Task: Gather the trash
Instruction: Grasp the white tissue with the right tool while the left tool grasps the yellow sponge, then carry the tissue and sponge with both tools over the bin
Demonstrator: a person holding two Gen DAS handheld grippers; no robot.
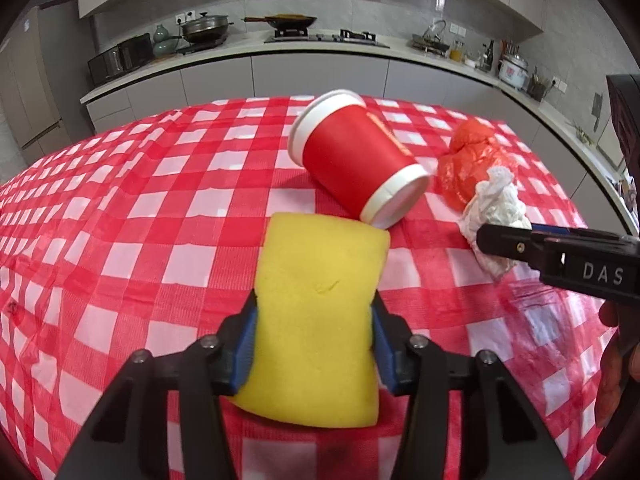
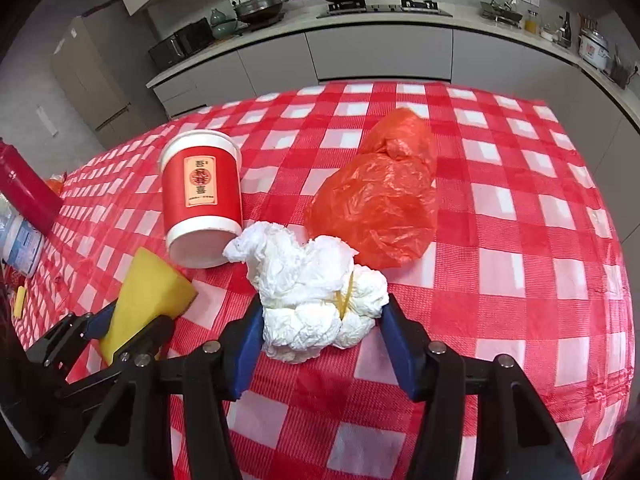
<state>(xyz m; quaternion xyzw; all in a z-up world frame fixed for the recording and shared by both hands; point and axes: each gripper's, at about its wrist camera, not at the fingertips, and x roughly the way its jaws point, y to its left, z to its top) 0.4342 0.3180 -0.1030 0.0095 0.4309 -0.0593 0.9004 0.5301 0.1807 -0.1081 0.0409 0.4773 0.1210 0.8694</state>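
Note:
My left gripper (image 1: 315, 312) is shut on a yellow sponge (image 1: 320, 300), held just over the red-and-white checked tablecloth (image 1: 140, 220); the sponge also shows in the right wrist view (image 2: 152, 300). A red paper cup (image 1: 356, 160) lies on its side just beyond the sponge, also in the right wrist view (image 2: 202, 200). My right gripper (image 2: 320, 320) has its blue pads on both sides of a crumpled white tissue wad (image 2: 316, 292), touching or nearly touching it. The wad shows in the left wrist view (image 1: 496, 216). A crumpled orange plastic bag (image 2: 376, 200) lies behind the wad.
At the left edge of the right wrist view stand a red cylinder (image 2: 24, 188) and a white container with a blue label (image 2: 20, 244). A kitchen counter (image 1: 320, 50) with pots, a stove and a rice cooker runs behind the table.

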